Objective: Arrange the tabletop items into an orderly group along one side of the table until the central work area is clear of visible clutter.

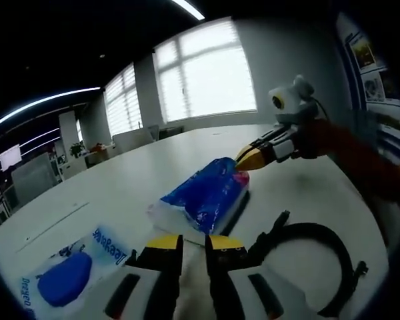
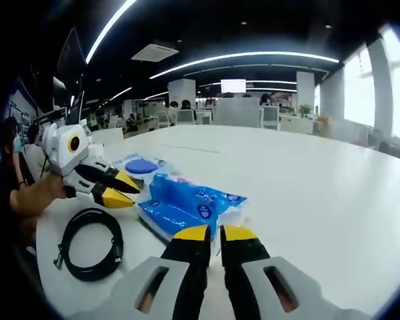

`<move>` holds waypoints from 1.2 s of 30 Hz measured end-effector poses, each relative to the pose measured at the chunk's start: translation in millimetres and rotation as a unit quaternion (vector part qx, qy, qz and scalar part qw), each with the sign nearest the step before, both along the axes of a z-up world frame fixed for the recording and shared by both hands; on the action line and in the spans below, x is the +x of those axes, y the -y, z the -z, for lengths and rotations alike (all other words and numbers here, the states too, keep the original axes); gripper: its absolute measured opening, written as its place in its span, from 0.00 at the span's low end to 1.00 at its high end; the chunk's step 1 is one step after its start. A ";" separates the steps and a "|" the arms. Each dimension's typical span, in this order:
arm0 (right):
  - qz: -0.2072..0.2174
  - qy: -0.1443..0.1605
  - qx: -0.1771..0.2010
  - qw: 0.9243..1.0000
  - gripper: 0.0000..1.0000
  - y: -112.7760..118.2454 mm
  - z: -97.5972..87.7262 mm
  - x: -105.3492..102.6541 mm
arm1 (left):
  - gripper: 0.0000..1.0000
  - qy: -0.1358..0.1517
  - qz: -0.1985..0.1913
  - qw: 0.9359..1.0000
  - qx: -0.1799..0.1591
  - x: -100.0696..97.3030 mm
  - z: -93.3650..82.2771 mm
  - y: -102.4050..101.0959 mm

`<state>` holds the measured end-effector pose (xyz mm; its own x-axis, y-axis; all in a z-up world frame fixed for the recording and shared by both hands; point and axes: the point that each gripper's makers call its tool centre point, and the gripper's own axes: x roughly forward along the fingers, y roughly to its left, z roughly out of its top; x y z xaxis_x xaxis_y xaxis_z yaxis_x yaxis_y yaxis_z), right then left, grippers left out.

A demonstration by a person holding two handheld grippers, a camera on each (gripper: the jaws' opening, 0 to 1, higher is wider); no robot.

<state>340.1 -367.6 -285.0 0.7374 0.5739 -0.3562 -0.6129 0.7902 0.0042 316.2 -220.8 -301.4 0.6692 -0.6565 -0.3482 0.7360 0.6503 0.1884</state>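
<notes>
Lying on the white table (image 1: 120, 180), a blue tissue pack (image 1: 210, 193) sits just ahead of both grippers; left gripper (image 1: 194, 243), jaws nearly closed and empty, points at its near end; right gripper (image 2: 213, 233), jaws likewise almost together, touches the far end; a coiled black cable (image 2: 90, 243) lies beside; a blue-printed packet (image 1: 67, 270) lies near.

table: white top (image 2: 307, 180), wide and smooth
blue tissue pack (image 2: 183, 205): lying near the middle
black cable (image 2: 90, 243): coiled beside it
flat blue-printed packet (image 1: 70, 270): lying apart
</notes>
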 end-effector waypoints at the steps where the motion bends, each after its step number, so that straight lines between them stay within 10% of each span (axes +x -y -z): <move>1: 0.002 0.003 0.001 1.000 0.04 -0.2 -2.7 0.1 | 0.13 0.000 -0.001 1.000 0.002 -0.1 0.0 -2.7; 36: -0.075 0.034 -0.026 0.996 0.07 -83.6 -26.7 -3.2 | 0.30 0.004 -0.095 0.995 0.004 11.8 -13.0 -125.2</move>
